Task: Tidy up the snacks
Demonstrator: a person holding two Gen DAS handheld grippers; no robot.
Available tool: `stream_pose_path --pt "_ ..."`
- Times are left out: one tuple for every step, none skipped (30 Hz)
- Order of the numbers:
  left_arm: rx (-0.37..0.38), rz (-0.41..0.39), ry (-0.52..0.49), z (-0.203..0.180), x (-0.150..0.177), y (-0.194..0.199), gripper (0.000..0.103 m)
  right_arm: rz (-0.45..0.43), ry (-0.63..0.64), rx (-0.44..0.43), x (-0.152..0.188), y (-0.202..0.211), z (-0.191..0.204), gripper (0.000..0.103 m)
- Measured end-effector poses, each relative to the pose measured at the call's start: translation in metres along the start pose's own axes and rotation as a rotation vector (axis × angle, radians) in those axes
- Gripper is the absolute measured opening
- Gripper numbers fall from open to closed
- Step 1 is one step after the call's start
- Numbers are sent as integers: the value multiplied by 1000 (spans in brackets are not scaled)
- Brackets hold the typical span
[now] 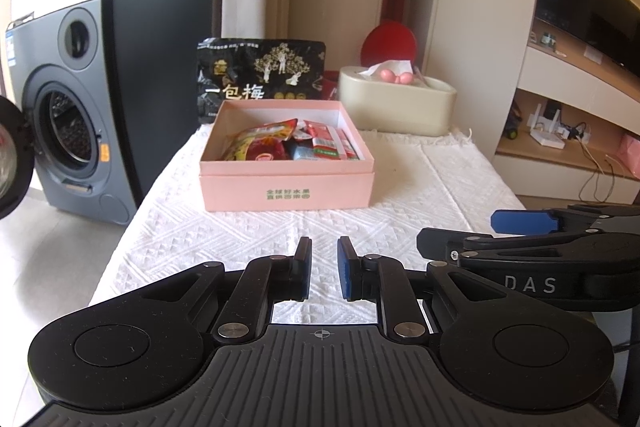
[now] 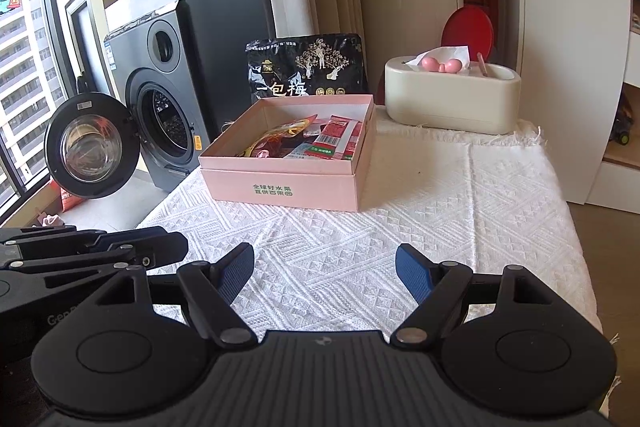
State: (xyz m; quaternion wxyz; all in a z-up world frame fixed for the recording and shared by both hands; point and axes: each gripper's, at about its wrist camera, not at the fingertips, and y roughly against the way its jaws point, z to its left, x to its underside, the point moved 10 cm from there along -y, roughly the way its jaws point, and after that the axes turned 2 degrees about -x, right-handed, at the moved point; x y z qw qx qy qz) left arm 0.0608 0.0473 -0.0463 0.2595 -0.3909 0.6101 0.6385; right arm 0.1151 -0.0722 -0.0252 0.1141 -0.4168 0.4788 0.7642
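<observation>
Left claw [image 1: 324, 269] nearly shut and empty, right claw [image 2: 325, 273] spread open, empty

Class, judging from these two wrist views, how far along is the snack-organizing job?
Done: several snack packets already lie in the open pink box. In hand: nothing; the left gripper is nearly shut and empty, the right gripper open and empty, both over the white cloth. Possibly left: the black bag standing behind the box.
</observation>
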Motion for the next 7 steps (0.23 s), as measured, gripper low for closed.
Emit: stream_pose_path --pt "-1 -3 -2 0 0 0 18 0 0 0 0 0 0 79" --pt "-1 -5 -4 0 0 -1 18 0 0 -1 0 0 0 79" --pt "2 -7 -6 0 0 -1 18 1 -1 -1 0 0 0 79" --pt "4 -8 -7 0 1 -1 18 2 -3 -3 1 0 0 79" --pt "4 -7 -5 1 2 -2 18 6 -6 -5 1 -1 -1 79" --pt "4 -5 -1 1 3 -2 18 10 -8 -5 1 -3 -1 79" --pt "3 -2 8 3 4 -3 18 15 -10 -4 2 -4 -1 79"
